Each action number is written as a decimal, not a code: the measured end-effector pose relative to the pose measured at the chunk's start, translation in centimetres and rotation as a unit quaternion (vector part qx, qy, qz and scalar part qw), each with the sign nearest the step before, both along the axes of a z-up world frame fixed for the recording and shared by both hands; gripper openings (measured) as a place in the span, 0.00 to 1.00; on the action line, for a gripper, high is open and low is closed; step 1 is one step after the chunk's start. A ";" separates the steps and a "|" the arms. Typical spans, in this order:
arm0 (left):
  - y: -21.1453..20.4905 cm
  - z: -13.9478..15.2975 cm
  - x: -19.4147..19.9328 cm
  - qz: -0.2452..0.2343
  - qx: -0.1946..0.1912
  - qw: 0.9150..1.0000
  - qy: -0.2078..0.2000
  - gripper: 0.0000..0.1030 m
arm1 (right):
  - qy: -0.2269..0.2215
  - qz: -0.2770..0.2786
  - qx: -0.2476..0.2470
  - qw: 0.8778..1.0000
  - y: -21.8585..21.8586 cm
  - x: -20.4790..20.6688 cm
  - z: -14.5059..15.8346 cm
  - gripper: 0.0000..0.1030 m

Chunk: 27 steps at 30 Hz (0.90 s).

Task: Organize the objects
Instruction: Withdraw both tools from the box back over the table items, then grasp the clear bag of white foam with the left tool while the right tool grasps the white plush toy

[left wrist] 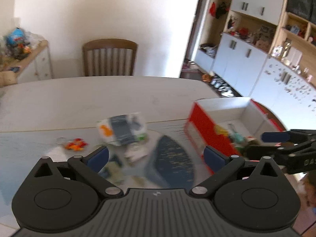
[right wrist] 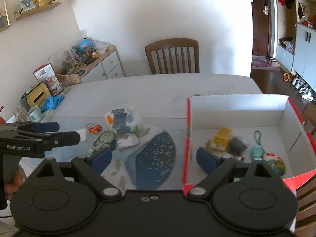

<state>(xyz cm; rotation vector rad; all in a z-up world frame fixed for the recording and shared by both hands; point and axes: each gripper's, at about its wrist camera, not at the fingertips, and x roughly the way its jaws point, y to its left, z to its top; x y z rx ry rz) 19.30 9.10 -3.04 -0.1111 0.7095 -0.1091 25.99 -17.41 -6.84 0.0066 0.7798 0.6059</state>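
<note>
Both grippers hovering empty, fingers spread wide: left gripper [left wrist: 156, 156] over clutter left of red box [right wrist: 185, 144], right gripper [right wrist: 154, 158] straddling its left wall.

wooden chair [right wrist: 172, 56] behind table, sideboard [right wrist: 102, 64] cluttered at left wall, cabinets [left wrist: 246, 59] right, shoes [right wrist: 302, 88] on floor.

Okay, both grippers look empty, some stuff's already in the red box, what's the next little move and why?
Probably bring the left gripper, jaws open and empty, down over the correction tape. It lies loose on the table nearby, outside the red box.
</note>
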 end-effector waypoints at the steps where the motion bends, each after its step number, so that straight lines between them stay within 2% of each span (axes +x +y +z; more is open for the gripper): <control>1: 0.6 -0.2 -0.1 0.003 0.004 1.000 0.002 1.00 | 0.002 0.002 0.000 1.000 0.5 -0.1 -0.2 0.89; 6: 4.5 -1.5 -0.2 0.015 -0.001 1.000 0.025 1.00 | 0.008 0.002 -0.008 1.000 3.1 0.0 -1.1 0.89; 11: 7.3 -2.7 0.0 0.024 0.021 0.999 0.026 1.00 | 0.012 0.002 -0.018 1.000 5.7 0.8 -2.1 0.89; 15: 9.4 -4.6 0.9 0.036 0.028 0.998 0.049 1.00 | 0.018 0.013 -0.035 0.999 7.9 1.7 -3.3 0.89; 27: 14.5 -9.6 4.2 0.077 0.045 0.994 0.071 1.00 | 0.040 0.022 -0.073 0.996 12.7 5.2 -7.1 0.88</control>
